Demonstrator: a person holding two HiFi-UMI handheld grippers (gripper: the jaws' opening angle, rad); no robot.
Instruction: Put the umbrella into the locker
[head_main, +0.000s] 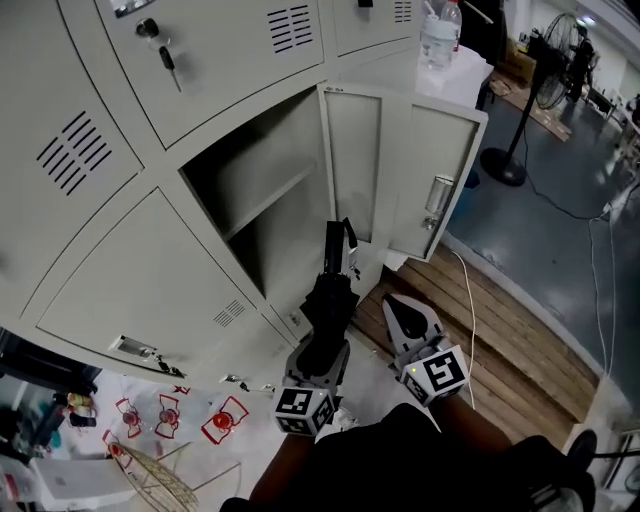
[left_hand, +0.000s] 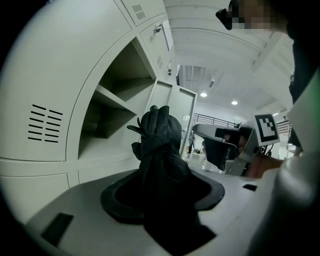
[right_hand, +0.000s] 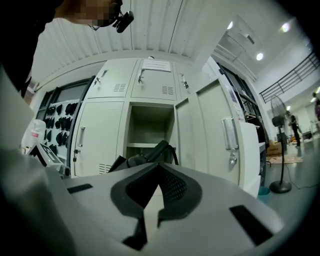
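A folded black umbrella (head_main: 328, 300) points at the open locker compartment (head_main: 270, 200), its tip just in front of the lower part of the opening. My left gripper (head_main: 322, 345) is shut on the umbrella's bunched fabric (left_hand: 159, 150), which fills the space between the jaws. The locker door (head_main: 400, 170) stands swung out to the right. My right gripper (head_main: 397, 303) sits just right of the umbrella, jaws together and empty. In the right gripper view the umbrella (right_hand: 155, 152) shows beyond my right gripper (right_hand: 159, 167), in front of the opening (right_hand: 150, 125). A shelf (head_main: 265, 210) divides the compartment.
Closed locker doors surround the opening; one above has keys (head_main: 165, 50) in its lock. A plastic bottle (head_main: 440, 35) stands to the upper right. A fan stand (head_main: 505, 160) and a white cable (head_main: 470, 290) are at the right, over wooden boards (head_main: 500, 340). Clutter lies at the lower left.
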